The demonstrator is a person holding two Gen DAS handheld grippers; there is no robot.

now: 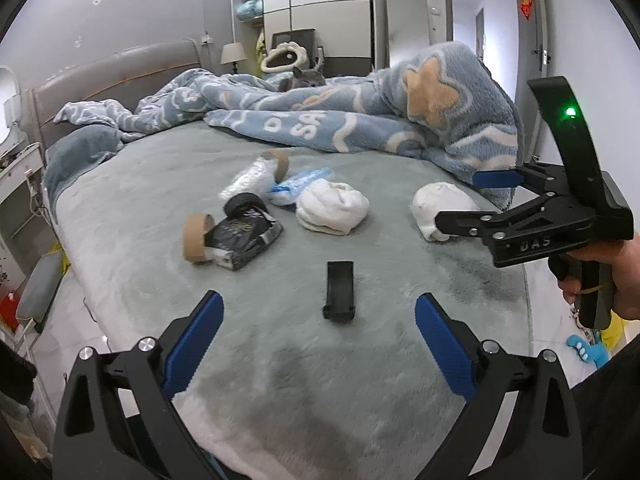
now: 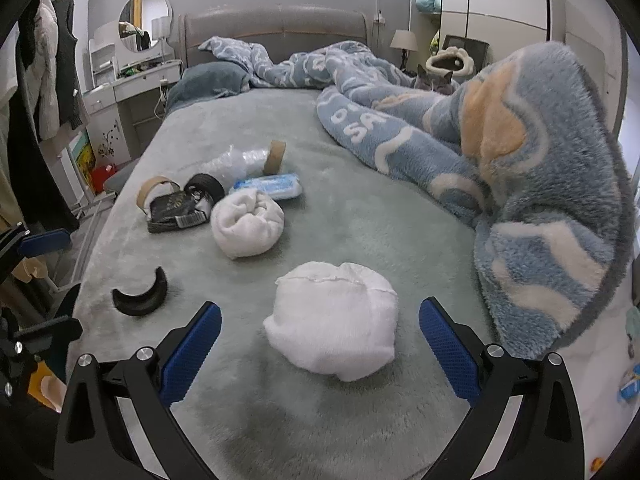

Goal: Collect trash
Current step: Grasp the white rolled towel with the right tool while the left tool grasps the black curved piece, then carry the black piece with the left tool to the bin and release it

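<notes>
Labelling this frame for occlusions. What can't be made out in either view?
- Cat: right wrist view, only its head shows; the blue blanket hides its body.
- Black packet: both views, print too small to read.
- Clear plastic wrap: left wrist view, blurred, contents unclear.
- Near white bundle: left wrist view, partly behind the right gripper.

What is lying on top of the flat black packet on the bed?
A black ring rests on the black packet's far edge, and a cardboard ring leans against its left end. What lies beneath the packet is hidden.

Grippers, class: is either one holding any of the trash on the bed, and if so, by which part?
Nothing is held. The left gripper and right gripper are both open and empty; the white bundle lies ungripped between the right one's fingers.
</notes>
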